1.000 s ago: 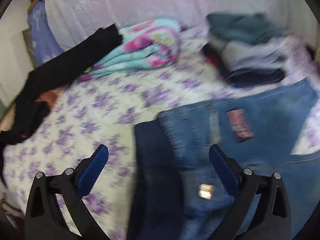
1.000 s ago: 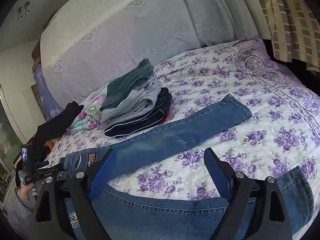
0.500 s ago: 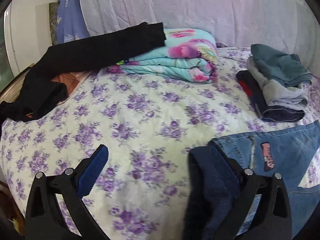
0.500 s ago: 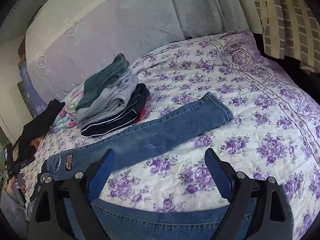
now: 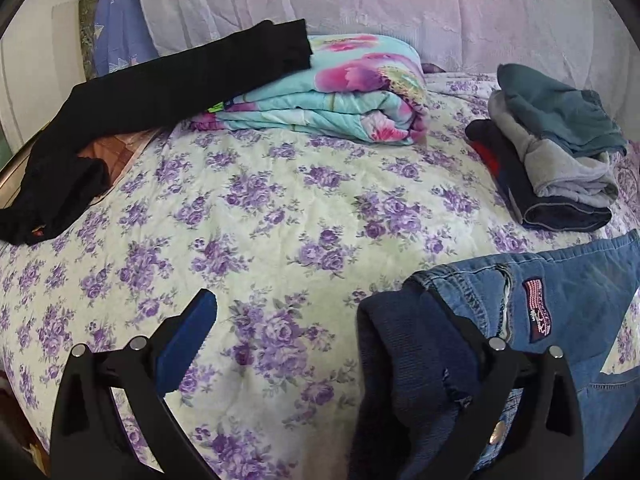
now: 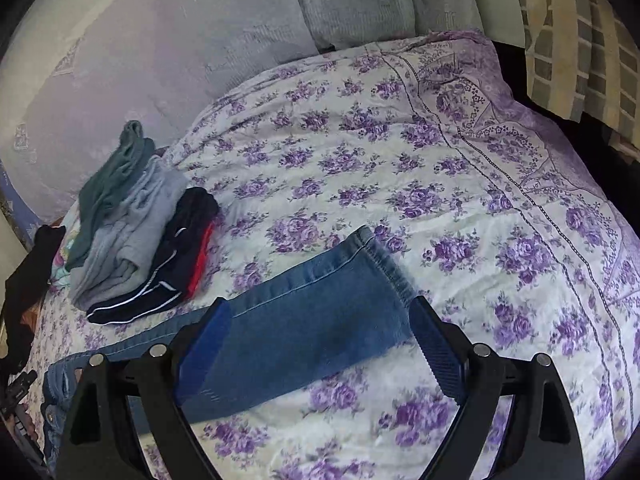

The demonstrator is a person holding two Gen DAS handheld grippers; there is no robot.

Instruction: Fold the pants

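Blue jeans lie spread on the floral bedspread. In the left wrist view their waistband [image 5: 532,304] with a red patch lies at the lower right, and a dark folded flap of it drapes over my right finger [image 5: 460,344]. My left gripper [image 5: 320,320] is open, nothing between its fingers. In the right wrist view one jeans leg [image 6: 312,316] runs from the lower left to its hem at centre. My right gripper [image 6: 320,344] is open, low over that leg near the hem, one finger on each side.
A stack of folded clothes [image 5: 552,152] [image 6: 136,228] sits behind the jeans. A rolled floral blanket [image 5: 344,96] with a black garment [image 5: 160,92] draped over it lies at the far left. A pale headboard cover [image 6: 160,60] stands behind; the bed edge [image 6: 600,184] drops off at right.
My left gripper has swung left off the waistband, which now lies at the right. My right gripper has moved forward and down along the leg to near its hem.
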